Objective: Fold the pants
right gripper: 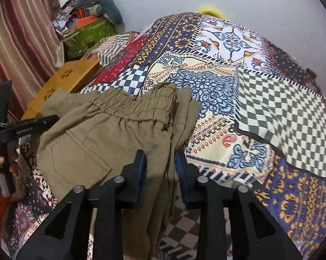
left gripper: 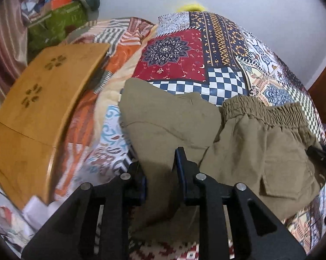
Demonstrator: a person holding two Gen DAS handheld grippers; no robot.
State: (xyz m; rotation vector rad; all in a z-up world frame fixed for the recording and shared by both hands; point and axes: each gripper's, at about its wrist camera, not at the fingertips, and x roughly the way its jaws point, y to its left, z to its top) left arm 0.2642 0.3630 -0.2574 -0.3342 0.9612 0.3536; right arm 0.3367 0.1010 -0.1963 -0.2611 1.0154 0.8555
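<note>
Khaki pants (left gripper: 173, 125) lie partly folded on a patchwork bedspread (left gripper: 184, 49); the elastic waistband (left gripper: 264, 110) is at the right in the left wrist view. My left gripper (left gripper: 159, 164) is shut on a fold of the pants' fabric near the bed's front edge. In the right wrist view the pants (right gripper: 102, 134) show a flap pocket (right gripper: 76, 153) and the waistband (right gripper: 128, 106). My right gripper (right gripper: 159, 162) is shut on the pants' right edge, where several layers hang down between the blue pads (right gripper: 141, 169). The left gripper's body (right gripper: 17, 127) shows at the left there.
A wooden lap table (left gripper: 39, 108) lies on the bed's left side, also in the right wrist view (right gripper: 63, 80). A green box (right gripper: 89, 34) with piled clutter and a striped curtain (right gripper: 22, 39) stand at the back left. A white wall (left gripper: 249, 4) is behind the bed.
</note>
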